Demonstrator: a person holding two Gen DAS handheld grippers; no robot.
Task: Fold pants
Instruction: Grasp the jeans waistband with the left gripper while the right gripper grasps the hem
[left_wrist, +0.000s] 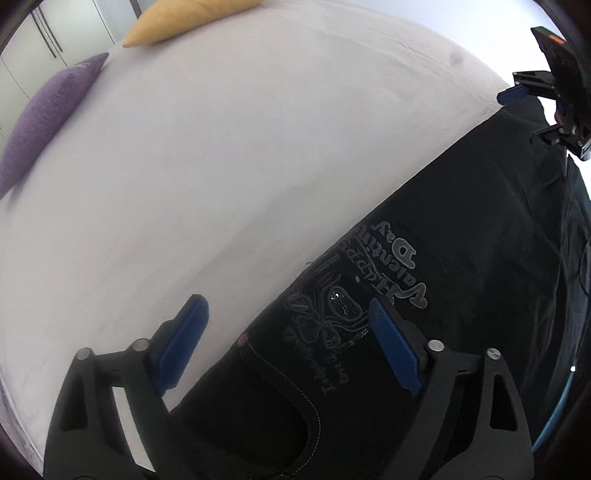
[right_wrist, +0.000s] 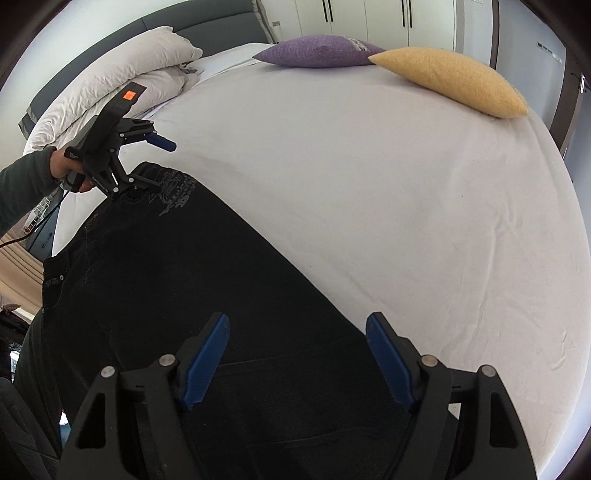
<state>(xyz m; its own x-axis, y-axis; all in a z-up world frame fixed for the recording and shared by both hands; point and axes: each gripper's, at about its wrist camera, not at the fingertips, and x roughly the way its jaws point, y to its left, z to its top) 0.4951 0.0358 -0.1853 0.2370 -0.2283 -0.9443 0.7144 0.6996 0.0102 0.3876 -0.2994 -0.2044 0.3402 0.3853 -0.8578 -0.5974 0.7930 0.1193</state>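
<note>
Black pants (left_wrist: 461, 266) with grey printed lettering lie flat on a white bed sheet (left_wrist: 221, 166). My left gripper (left_wrist: 288, 314) is open and empty, just above the printed waist end and its stitched pocket. In the right wrist view the pants (right_wrist: 184, 280) stretch from my right gripper (right_wrist: 297, 328), open and empty over the leg end, to the left gripper (right_wrist: 155, 162) at the waist. The right gripper also shows in the left wrist view (left_wrist: 532, 110) at the far end of the pants, open.
A purple cushion (right_wrist: 317, 51) and a yellow cushion (right_wrist: 450, 79) lie at the far side of the bed. A folded white duvet (right_wrist: 122, 85) sits by the grey headboard (right_wrist: 184, 22). White wardrobes (right_wrist: 369, 18) stand behind. The bed's edge runs along the pants' near side.
</note>
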